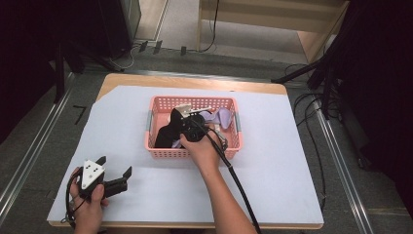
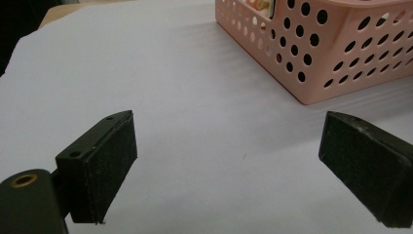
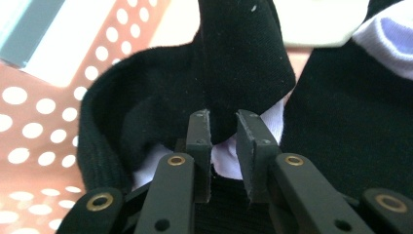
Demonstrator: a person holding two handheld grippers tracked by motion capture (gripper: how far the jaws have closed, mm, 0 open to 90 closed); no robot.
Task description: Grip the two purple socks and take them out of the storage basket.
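Right gripper view looks straight along the right gripper point(image 3: 223, 127), whose jaws have closed on a fold of the black sock point(image 3: 234, 73) at the frame's centre, a grip suited to lifting it clear of the purple-and-white sock point(image 3: 384, 36) beside it. High view places that sock inside the pink basket point(image 1: 158, 152), mid-frame. At lower left the left gripper point(image 1: 113, 170) rests on the white table cover point(image 1: 272, 165), jaws spread wide and empty, seemingly waiting its turn.
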